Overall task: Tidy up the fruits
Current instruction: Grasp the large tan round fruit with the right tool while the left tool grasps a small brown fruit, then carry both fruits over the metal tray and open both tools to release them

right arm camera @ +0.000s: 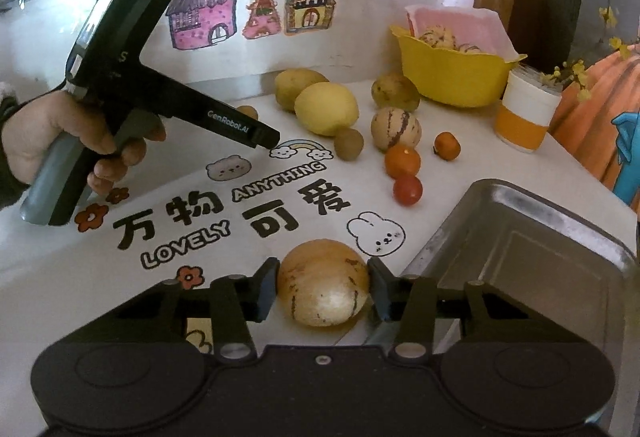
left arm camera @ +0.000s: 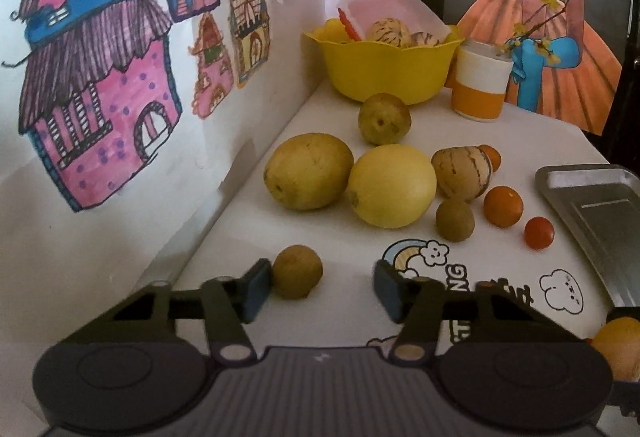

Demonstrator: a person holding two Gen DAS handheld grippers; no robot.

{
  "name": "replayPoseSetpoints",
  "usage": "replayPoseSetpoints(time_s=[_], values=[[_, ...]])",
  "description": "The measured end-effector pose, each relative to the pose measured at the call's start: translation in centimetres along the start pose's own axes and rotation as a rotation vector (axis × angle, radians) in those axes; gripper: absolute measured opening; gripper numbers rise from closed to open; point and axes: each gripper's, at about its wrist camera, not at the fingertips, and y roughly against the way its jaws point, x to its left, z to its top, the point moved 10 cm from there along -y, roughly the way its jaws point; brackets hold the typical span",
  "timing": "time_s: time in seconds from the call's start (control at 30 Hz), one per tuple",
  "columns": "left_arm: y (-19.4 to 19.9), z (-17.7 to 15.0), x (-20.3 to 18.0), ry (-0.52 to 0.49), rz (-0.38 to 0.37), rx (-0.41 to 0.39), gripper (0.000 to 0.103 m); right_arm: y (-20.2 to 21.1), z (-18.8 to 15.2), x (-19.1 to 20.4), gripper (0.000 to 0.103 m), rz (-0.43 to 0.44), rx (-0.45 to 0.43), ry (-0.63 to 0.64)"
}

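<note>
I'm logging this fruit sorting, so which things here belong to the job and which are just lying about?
Job: right gripper holding a striped melon; left gripper by a small brown fruit; metal tray; yellow bowl.

Lying about: cup; wall drawings.

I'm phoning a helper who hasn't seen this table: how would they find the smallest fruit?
Start at the metal tray. Left of its far corner, three round fruits run in a line. The cherry tomato is nearest the tray, smallest and the only red one.
</note>
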Motion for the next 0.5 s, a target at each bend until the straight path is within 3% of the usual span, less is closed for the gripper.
replayPoseSetpoints(time_s=[0.17, 0.5], values=[[0.0, 0.2, -0.5, -0.007, 0.002, -0.006, 0.029, -0.1, 0.1, 0.2, 0.049, 0.002, -0.004, 0.005], [1.4, -0.9, -3.6, -0.063, -0.078, 0.0, 0.029, -0.1, 0.2, 0.6, 0.049, 0.016, -0.009, 0.002]])
